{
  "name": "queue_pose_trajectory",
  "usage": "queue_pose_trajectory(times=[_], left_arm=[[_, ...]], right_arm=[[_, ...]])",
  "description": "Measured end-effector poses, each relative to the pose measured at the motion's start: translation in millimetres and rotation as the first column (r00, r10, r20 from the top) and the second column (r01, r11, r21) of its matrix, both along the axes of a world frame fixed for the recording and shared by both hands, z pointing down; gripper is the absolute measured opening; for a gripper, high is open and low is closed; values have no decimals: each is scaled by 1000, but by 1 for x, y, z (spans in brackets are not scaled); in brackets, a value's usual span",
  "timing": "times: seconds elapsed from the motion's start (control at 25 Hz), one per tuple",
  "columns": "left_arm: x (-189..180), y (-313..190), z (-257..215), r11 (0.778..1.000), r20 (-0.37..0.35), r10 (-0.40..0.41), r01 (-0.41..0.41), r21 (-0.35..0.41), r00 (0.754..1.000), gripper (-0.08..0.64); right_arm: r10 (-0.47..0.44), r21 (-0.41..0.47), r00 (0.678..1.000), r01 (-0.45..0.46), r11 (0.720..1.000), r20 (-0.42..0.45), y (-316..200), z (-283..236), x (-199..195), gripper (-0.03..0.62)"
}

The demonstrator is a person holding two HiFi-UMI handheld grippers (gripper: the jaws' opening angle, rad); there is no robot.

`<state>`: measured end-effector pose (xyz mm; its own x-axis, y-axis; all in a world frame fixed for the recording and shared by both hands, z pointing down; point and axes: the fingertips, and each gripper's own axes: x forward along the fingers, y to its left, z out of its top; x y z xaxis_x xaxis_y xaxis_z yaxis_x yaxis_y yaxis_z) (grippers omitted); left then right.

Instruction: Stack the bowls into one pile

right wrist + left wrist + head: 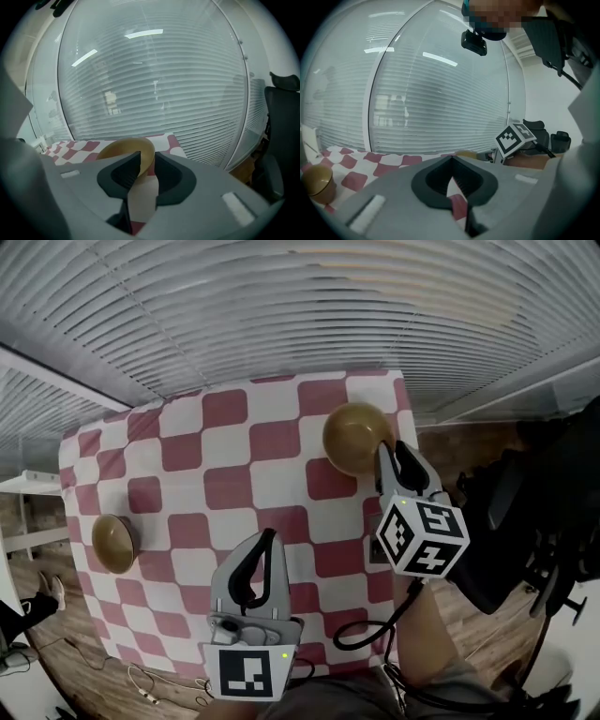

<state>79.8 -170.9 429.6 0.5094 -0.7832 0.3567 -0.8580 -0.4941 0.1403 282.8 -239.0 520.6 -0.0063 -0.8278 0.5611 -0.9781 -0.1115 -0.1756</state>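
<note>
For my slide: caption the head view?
Open right gripper at rim of tan round bowl; second tan bowl sits across red-and-white checked tablecloth.

It looked like an office or lab: slatted blinds (281, 306) ran across twelve o'clock, a black office chair (511, 521) stood at three, and cables (141, 682) trailed over wood flooring (89, 681) at seven.

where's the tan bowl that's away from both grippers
Head view: the tan round bowl sits at the left edge of the red-and-white checked tablecloth, left of the left gripper, far from the other bowl.
</note>
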Motion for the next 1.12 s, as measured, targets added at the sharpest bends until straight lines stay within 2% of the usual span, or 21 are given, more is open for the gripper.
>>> queue_pose_trajectory(times=[0.2,0.36,0.6,0.88,1.12], left_arm=[[-9,-3,-6,1000,-5,-17,17,17,1000,0],[-17,-1,-9,999,-7,-27,27,26,1000,0],[-42,7,-27,997,-4,-58,58,57,998,0],[-92,23,-78,979,-27,-138,141,149,990,0],[-149,43,-123,935,-51,-240,245,257,969,0]], right_arm=[[30,-4,1000,-31,1000,-8,-1,2,4,103],[43,-8,999,-43,999,-24,-1,1,6,48],[29,37,999,-30,999,22,2,-28,-13,35],[-41,115,995,30,993,91,6,-90,-68,35],[-166,181,977,141,973,135,5,-138,-142,35]])
